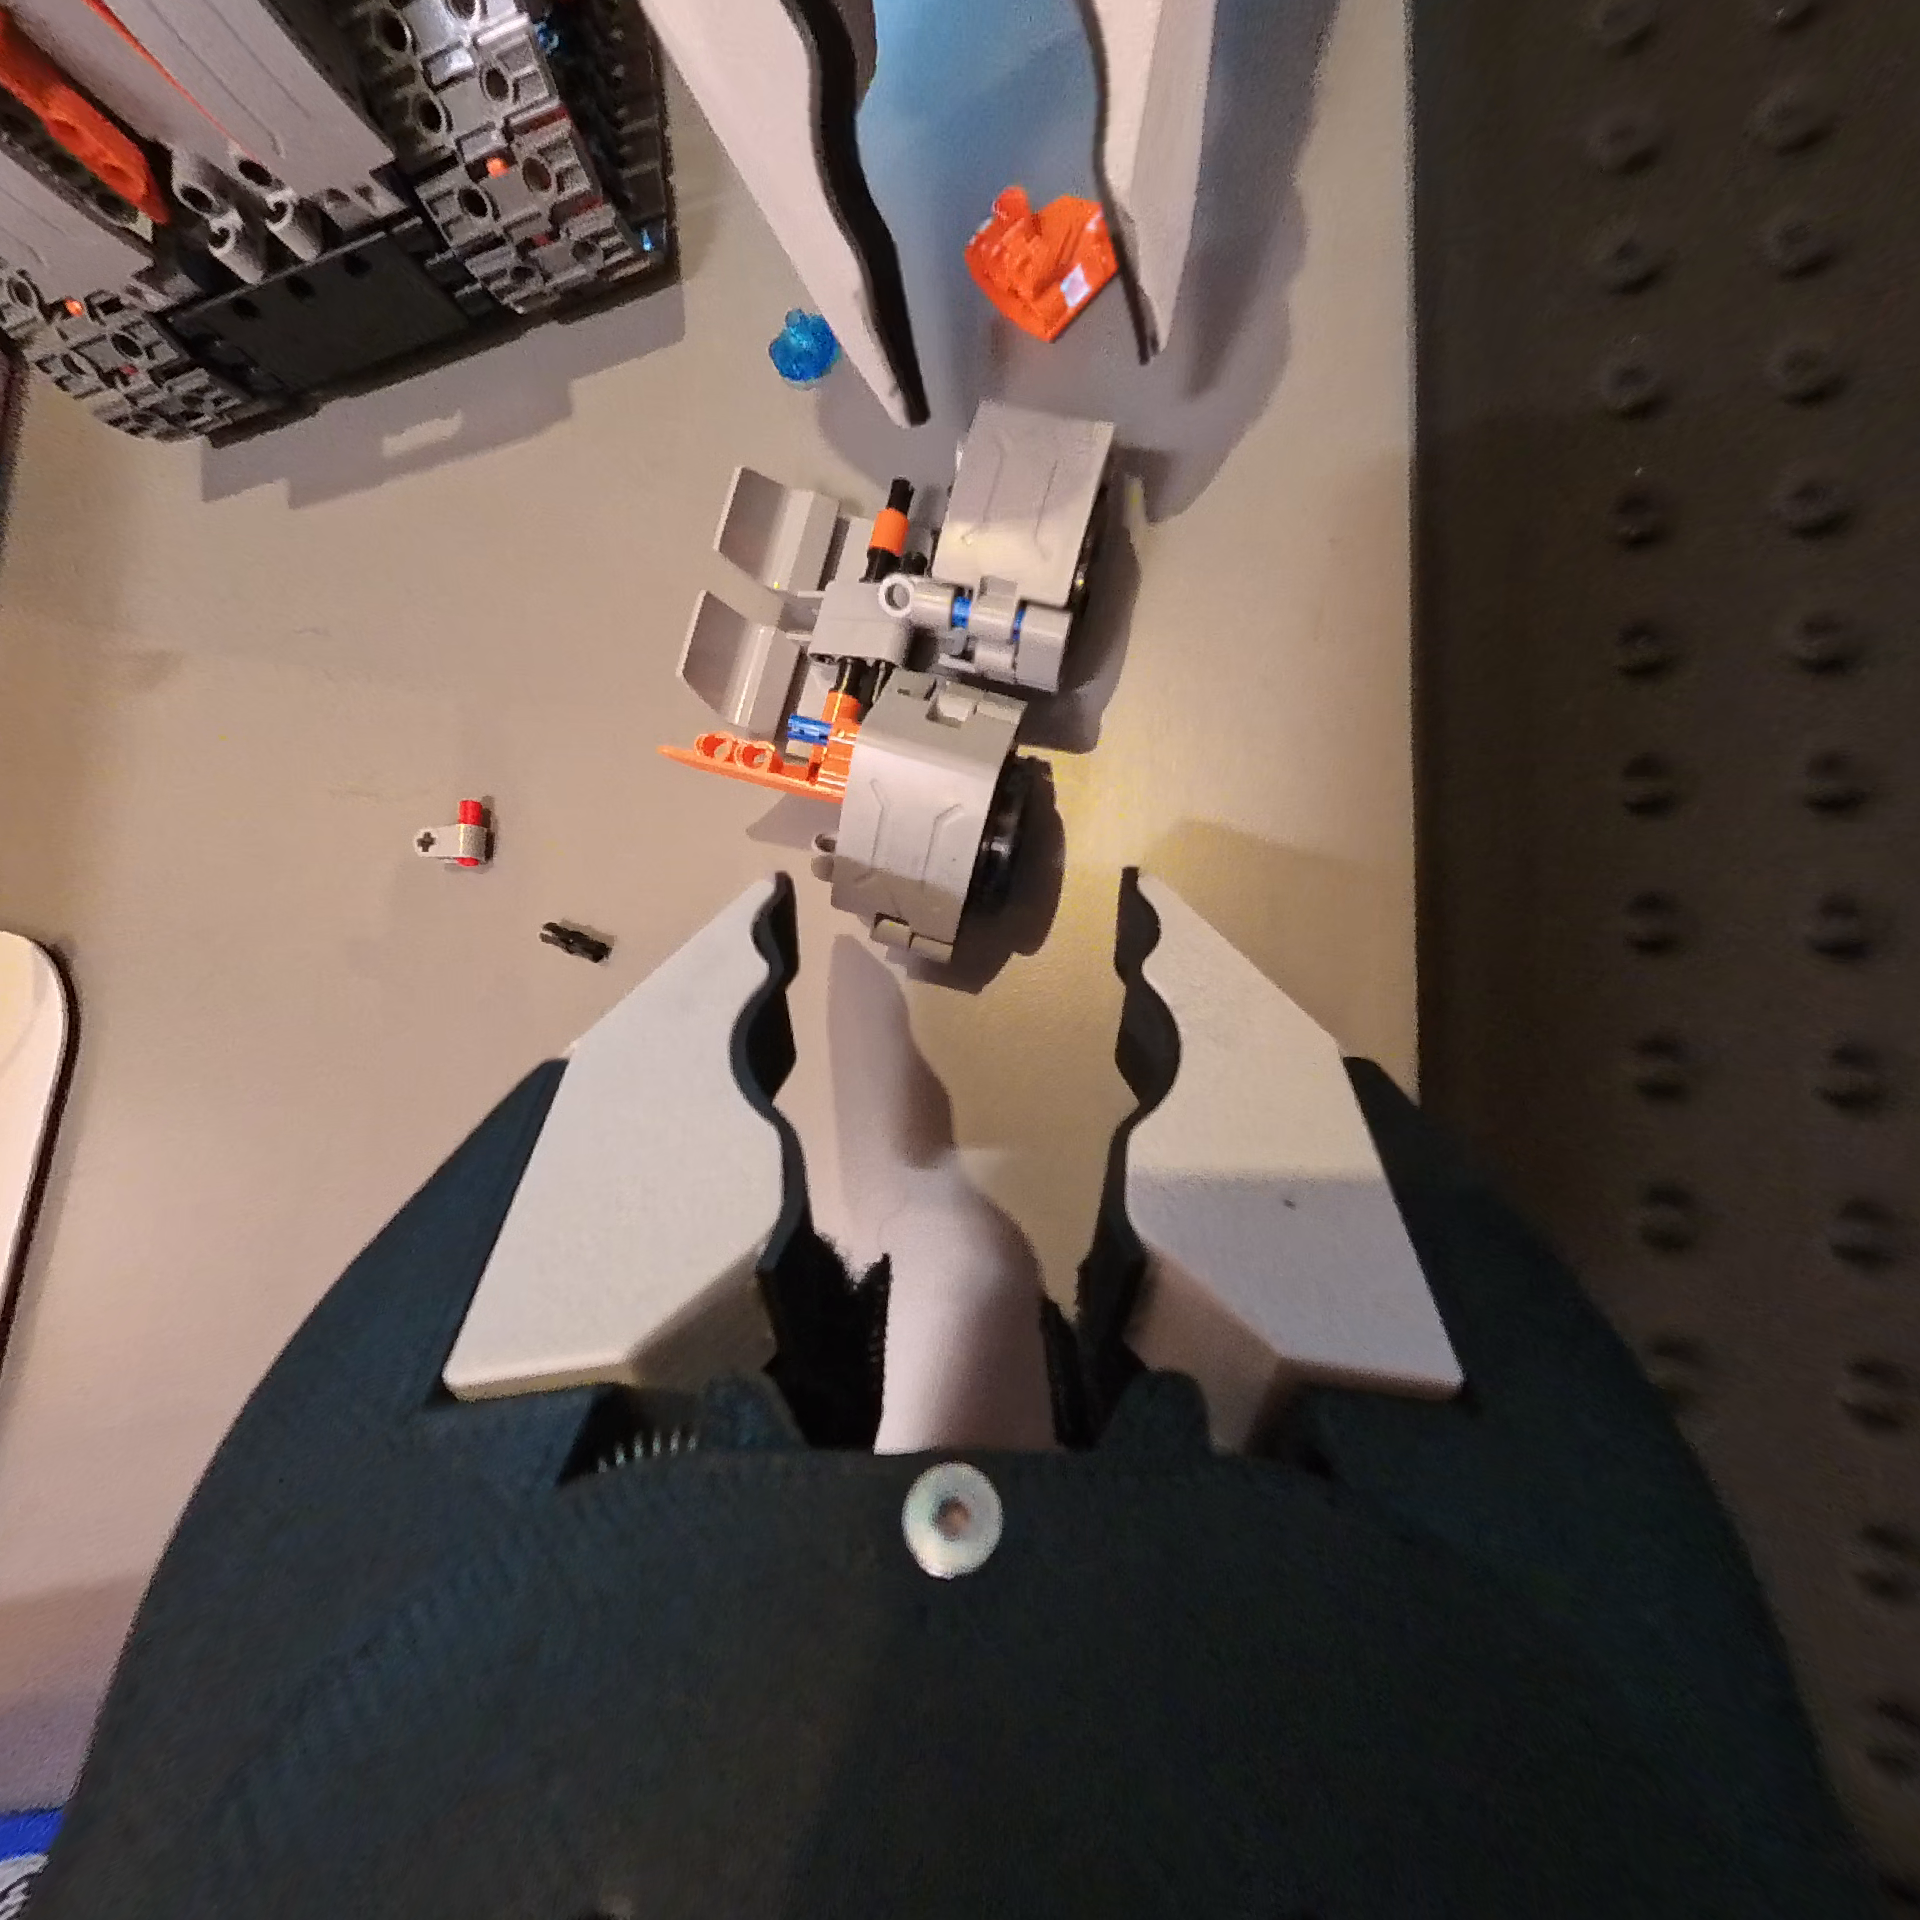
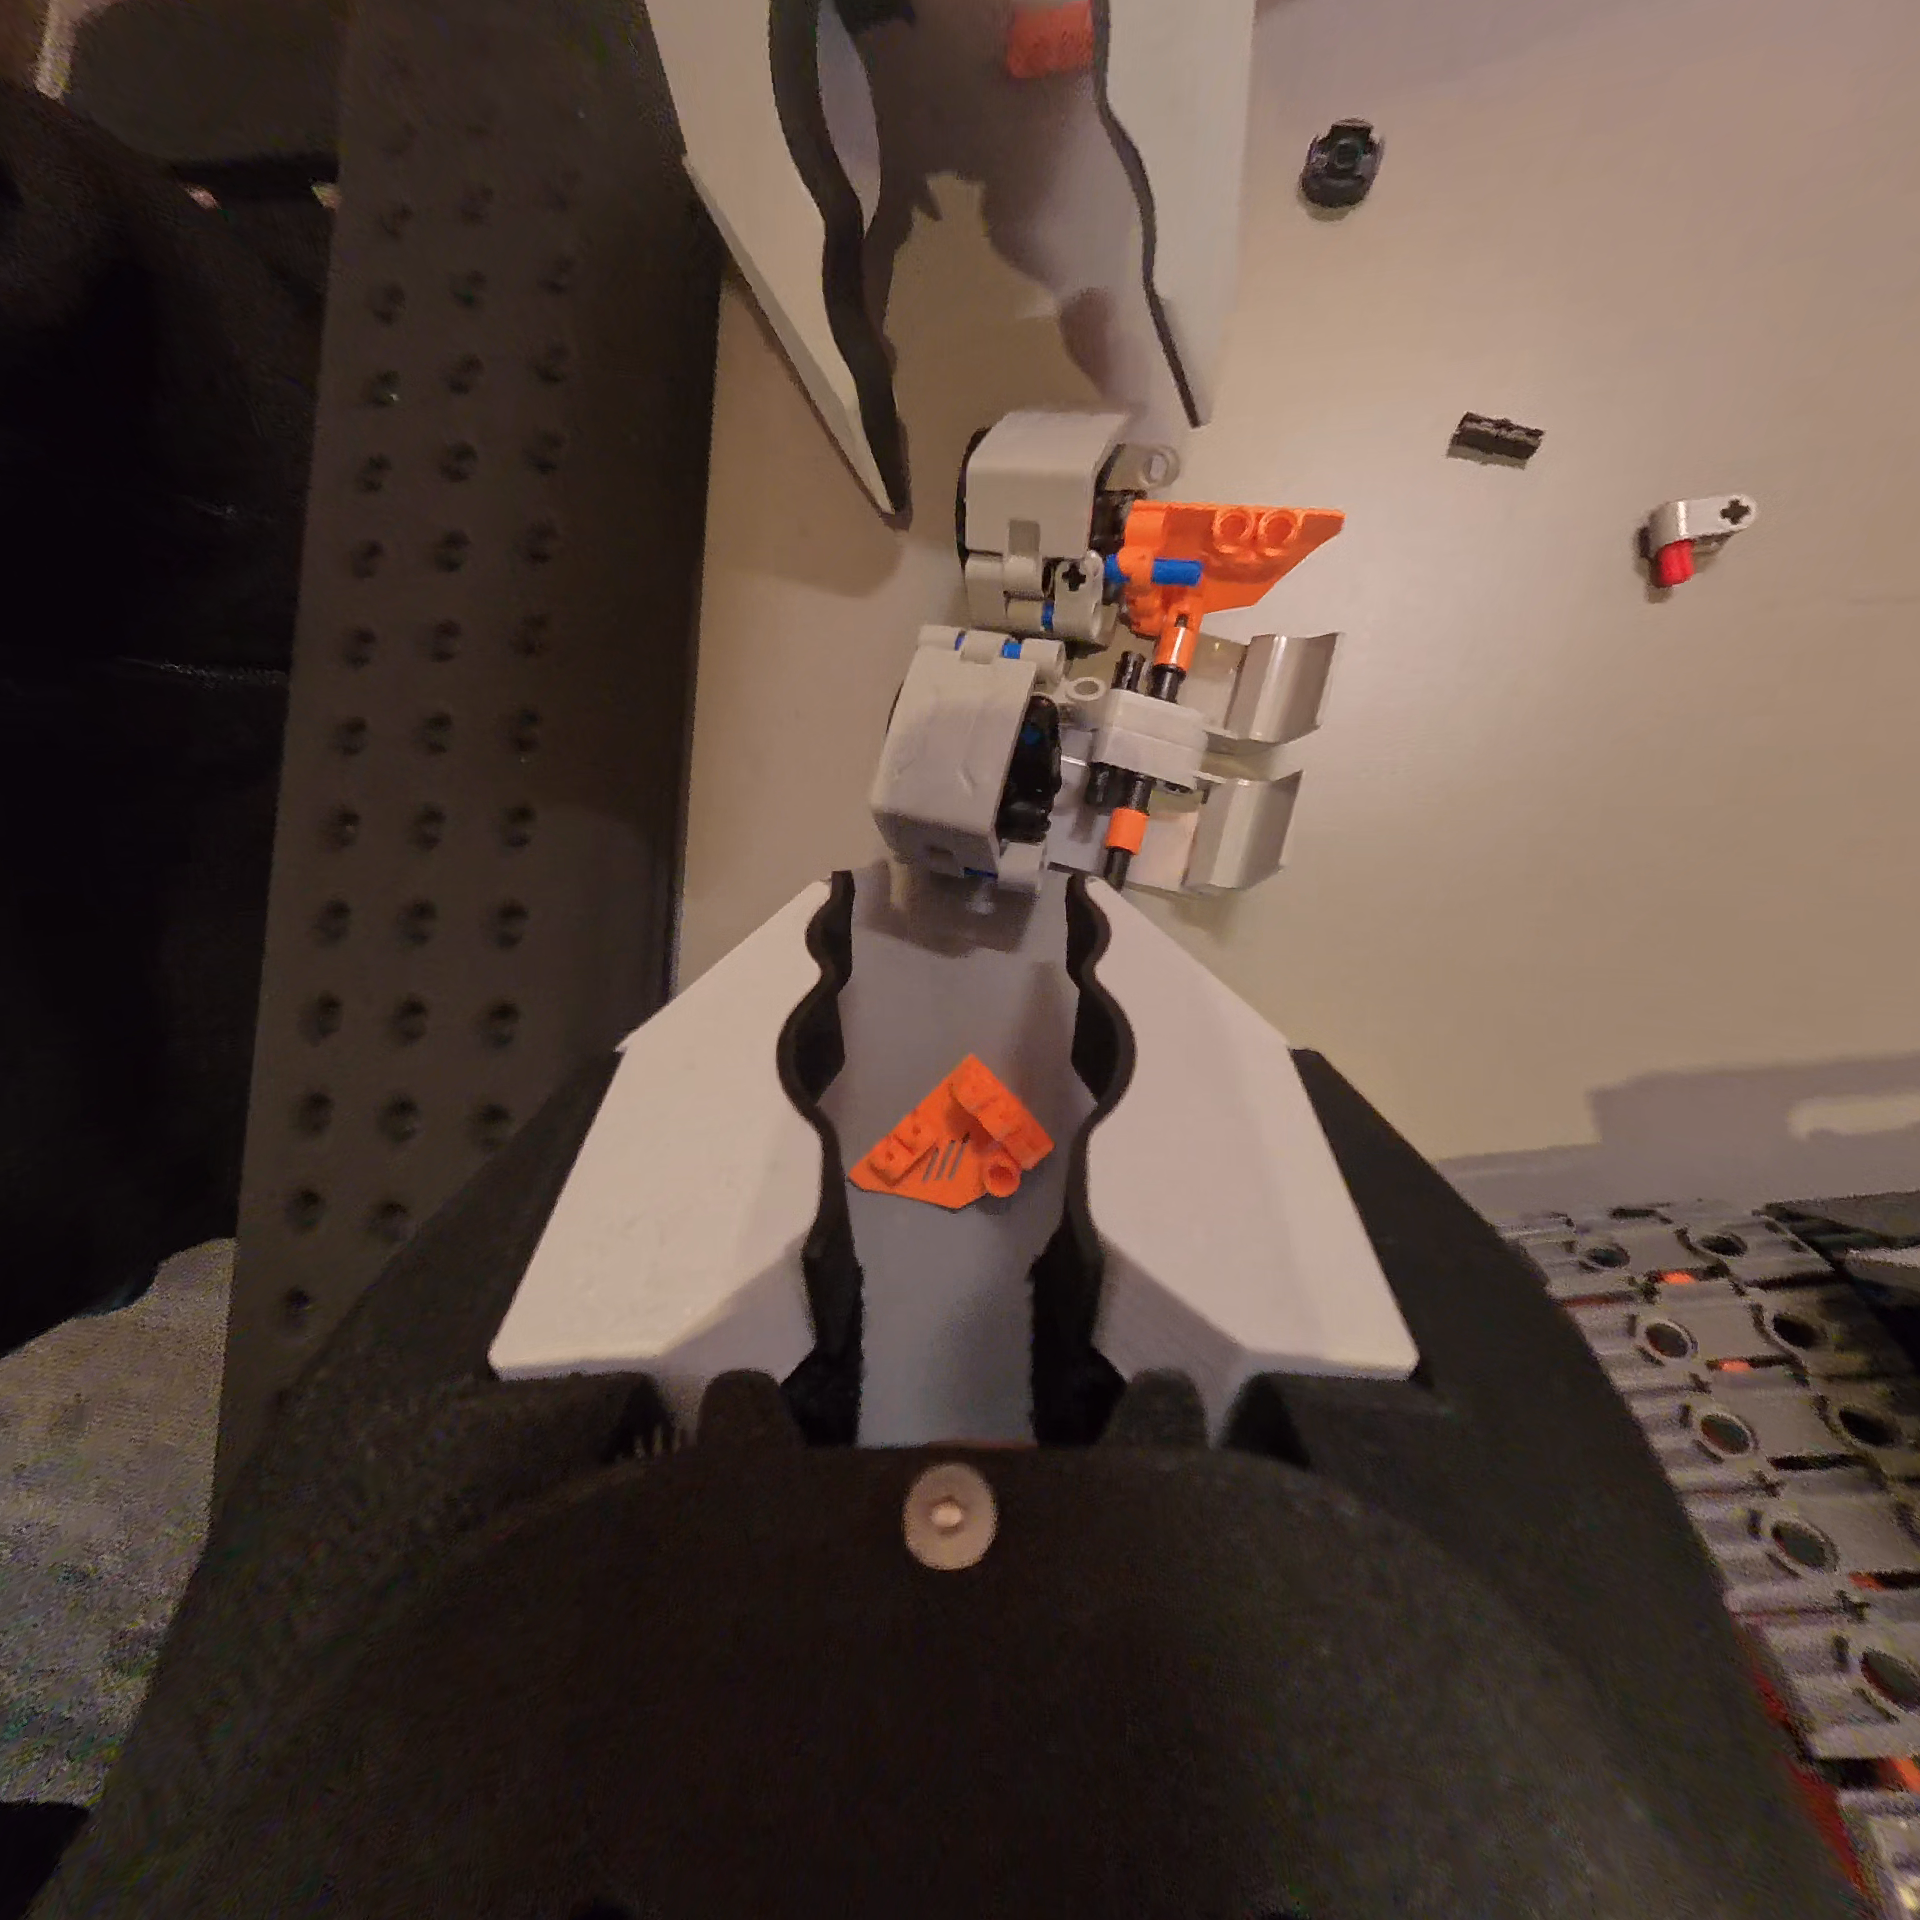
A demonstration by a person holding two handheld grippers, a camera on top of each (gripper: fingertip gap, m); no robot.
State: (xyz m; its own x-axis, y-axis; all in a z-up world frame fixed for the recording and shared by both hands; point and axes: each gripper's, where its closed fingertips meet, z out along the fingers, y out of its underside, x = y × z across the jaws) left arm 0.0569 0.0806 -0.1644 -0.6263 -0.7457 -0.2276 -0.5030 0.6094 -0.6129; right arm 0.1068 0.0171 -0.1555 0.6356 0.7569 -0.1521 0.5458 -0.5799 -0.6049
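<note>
Facing each other across a beige tabletop (image 1: 260, 675), the left gripper (image 1: 956, 883) and the right gripper (image 2: 956, 883) both have their fingers spread apart and grip nothing. Between them lies a small brick-built assembly of grey curved wheel-arch panels, black wheels and orange and blue pins (image 1: 914, 644), resting on the table with one arch end at each claw's tips. It is joined up as one piece, while several parts lie loose beside it: a flat orange angled brick piece (image 2: 951, 1143) on the table between the right gripper's open fingers, a transparent blue round stud (image 1: 802, 348), a small grey connector with a red pin (image 1: 457, 831) and a short black pin (image 1: 575, 940), all apart from the assembly. A large grey, black and orange brick model (image 1: 312, 187) stands well apart and is cut off by the frame. Whether either claw's tips actually touch the arches cannot be told — shadow and blur mask the gap — and the assembly's underside is hidden.
</note>
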